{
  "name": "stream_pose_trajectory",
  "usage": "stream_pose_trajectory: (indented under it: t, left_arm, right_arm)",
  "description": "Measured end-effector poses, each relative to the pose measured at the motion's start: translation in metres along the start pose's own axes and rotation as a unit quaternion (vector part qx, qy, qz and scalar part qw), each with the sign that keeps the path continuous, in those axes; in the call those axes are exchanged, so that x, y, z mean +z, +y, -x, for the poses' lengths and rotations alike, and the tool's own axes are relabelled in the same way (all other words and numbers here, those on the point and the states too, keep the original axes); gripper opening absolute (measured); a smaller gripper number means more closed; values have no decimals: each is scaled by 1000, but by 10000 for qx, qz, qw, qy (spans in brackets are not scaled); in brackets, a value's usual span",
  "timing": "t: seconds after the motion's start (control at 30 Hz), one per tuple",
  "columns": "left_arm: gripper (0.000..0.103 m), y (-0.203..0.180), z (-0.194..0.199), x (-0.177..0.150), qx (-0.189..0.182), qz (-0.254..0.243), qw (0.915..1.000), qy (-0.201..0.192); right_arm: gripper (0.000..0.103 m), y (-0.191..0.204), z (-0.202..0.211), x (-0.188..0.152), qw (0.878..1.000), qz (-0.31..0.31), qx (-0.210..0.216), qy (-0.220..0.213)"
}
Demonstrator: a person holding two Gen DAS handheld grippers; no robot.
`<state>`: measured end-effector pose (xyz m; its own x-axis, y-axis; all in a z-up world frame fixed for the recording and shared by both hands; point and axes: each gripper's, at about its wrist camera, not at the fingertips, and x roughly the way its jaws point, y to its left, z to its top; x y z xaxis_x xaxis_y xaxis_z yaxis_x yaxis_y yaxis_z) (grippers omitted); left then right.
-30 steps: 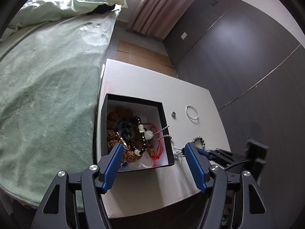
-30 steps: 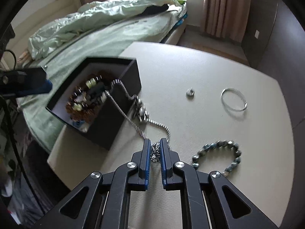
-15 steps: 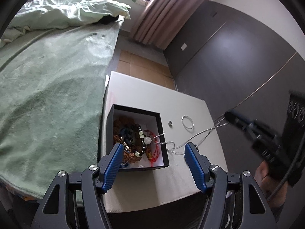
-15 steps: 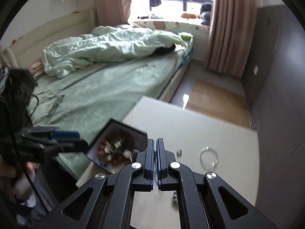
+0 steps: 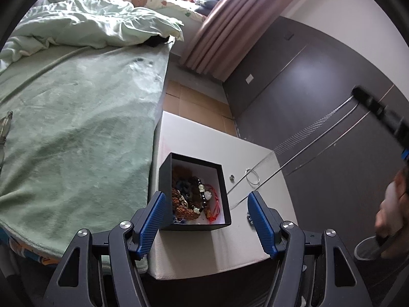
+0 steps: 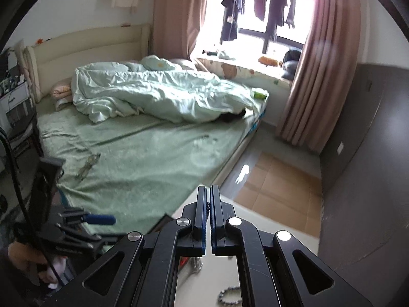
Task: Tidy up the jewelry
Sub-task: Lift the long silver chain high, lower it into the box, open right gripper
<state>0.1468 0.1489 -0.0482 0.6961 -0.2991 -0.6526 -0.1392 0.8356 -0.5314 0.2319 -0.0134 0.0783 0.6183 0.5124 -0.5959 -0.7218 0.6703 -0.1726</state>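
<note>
A black jewelry box (image 5: 194, 226) with a white inside sits on the white table (image 5: 204, 250) and holds brown bead bracelets, a dark bead bracelet and a red cord. My left gripper (image 5: 205, 226) is open, its blue pads either side of the box's near end. My right gripper (image 6: 208, 199) is shut on a silver chain necklace (image 5: 301, 144), raised high at the right; the chain stretches taut from its fingers down to the table beside the box. A grey bead bracelet (image 6: 230, 296) lies on the table below the right gripper.
A thin silver bangle (image 5: 252, 176) and a small ring (image 5: 231, 177) lie on the table right of the box. A green-covered bed (image 5: 76, 128) borders the table's left side. Dark wardrobe doors (image 5: 319, 97) stand to the right.
My right gripper has risen far above the table with the chain, pulling it taut and out of the box. My left gripper has also risen and pulled back; the box looks smaller.
</note>
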Motion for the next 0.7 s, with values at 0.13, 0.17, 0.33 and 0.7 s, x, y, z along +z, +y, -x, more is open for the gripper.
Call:
stream_pose_trajectory:
  t: [0.13,0.17,0.33,0.7]
  left_arm:
    - [67,3,5,0,-26,34,10000,-52]
    - [67,4,6,0,-30,44,10000,-64]
    - [67,8,12,1,-53,76,9999,-118]
    - [67,21,21,1,-53,205,9995,-213]
  right_arm:
    - [3,7,21,31,9993,185,-188,-262]
    - [3,9,27,39,9989,238,-236,-327]
    - [3,19,46,77,9964,470,-432,-565]
    - [3,45,61,118,9920,806,-607,-756]
